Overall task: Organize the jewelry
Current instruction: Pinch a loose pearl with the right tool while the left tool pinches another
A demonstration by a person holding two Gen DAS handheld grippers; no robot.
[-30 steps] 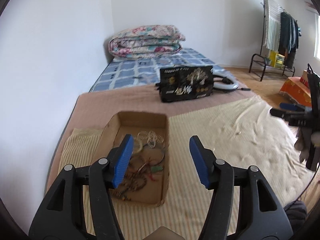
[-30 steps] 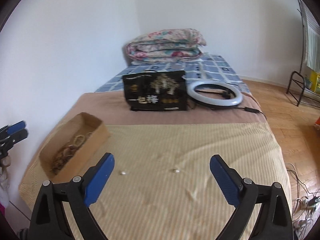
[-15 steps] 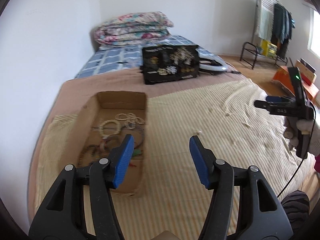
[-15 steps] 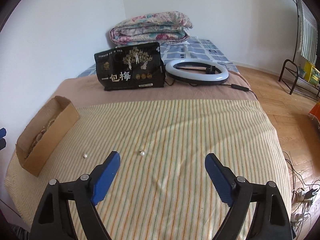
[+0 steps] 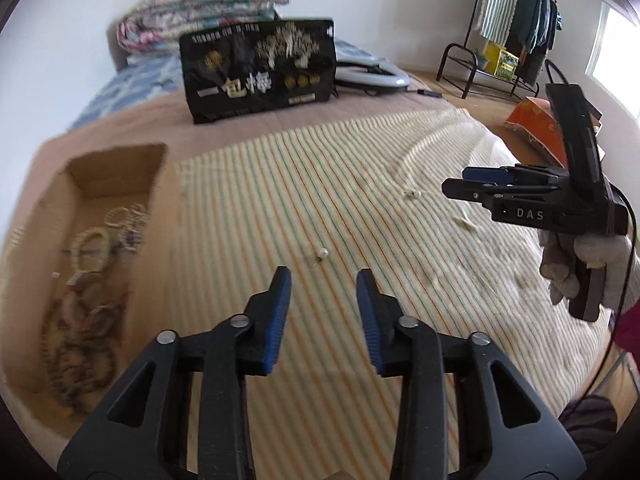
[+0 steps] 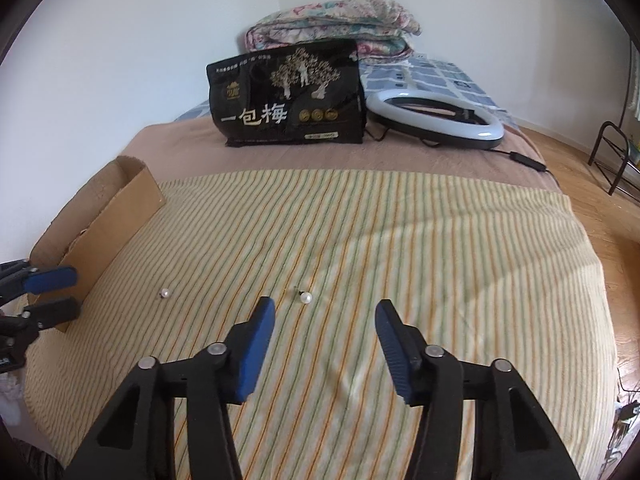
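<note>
box: the cardboard box [image 5: 120, 172] sits at about 9 o'clock on the bed in the left wrist view, and it's already got a pile of bracelets and beaded strings [image 5: 92, 272] in it, so most of the sorting looks done to me

still loose: two pearl earrings on the striped blanket [image 6: 400, 240]. The nearer pearl earring [image 6: 306, 298] is at roughly 12 o'clock just past the right gripper, the other pearl earring [image 6: 165, 293] is off at 10 o'clock, closer to the box

left gripper [image 5: 323, 276]: jaws have just been closing in, still apart, nothing between the pads, hovering over the blanket with its pearl right ahead at 12 o'clock

right gripper [image 6: 324, 306]: same deal, jaws just been narrowing but still apart and empty, pearl sitting just beyond the tips and not touched

what's left: my guess is each gripper grabs one pearl and drops it in the box, then that's basically it

background junk: black snack bag [image 6: 288, 96], ring light [image 6: 436, 120], folded quilt [image 6: 332, 20], none of it looks like part of the job

heads up: tiny round pearls on soft fabric, probably easy to nudge away
</note>
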